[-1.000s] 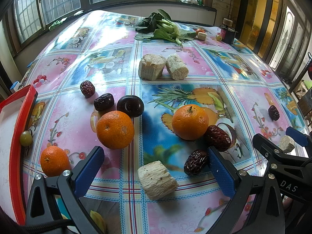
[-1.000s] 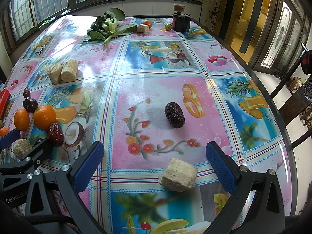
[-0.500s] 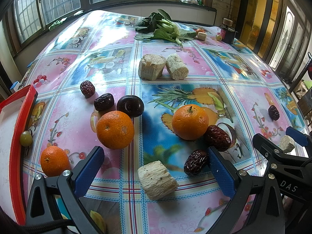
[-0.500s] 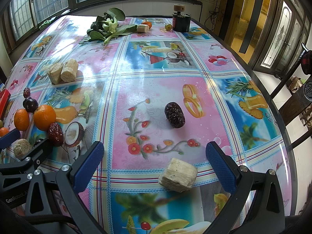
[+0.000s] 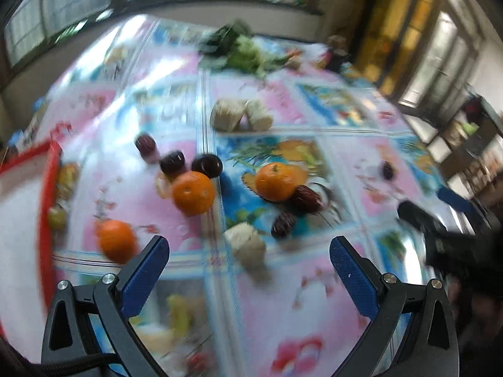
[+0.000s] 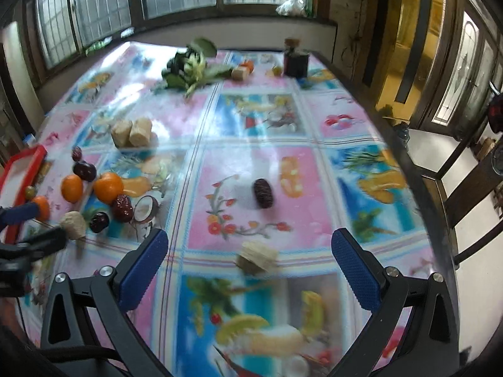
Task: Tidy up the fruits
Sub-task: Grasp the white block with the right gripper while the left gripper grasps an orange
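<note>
Hovering above the desk [image 6: 251,119], both claws are being held released and empty: the left claw [image 5: 250,251] over the tangerines [image 5: 193,192] and dried dates [image 5: 306,199], the right claw [image 6: 250,245] facing a lone date [image 6: 263,193] and a pale cut chunk [image 6: 257,257]. The fruit is lying loose on the oilcloth. A steady, slow descent is being called for, since blur is spoiling aim. The red tray [image 5: 47,220], beside the fruit, is appearing empty.
</note>
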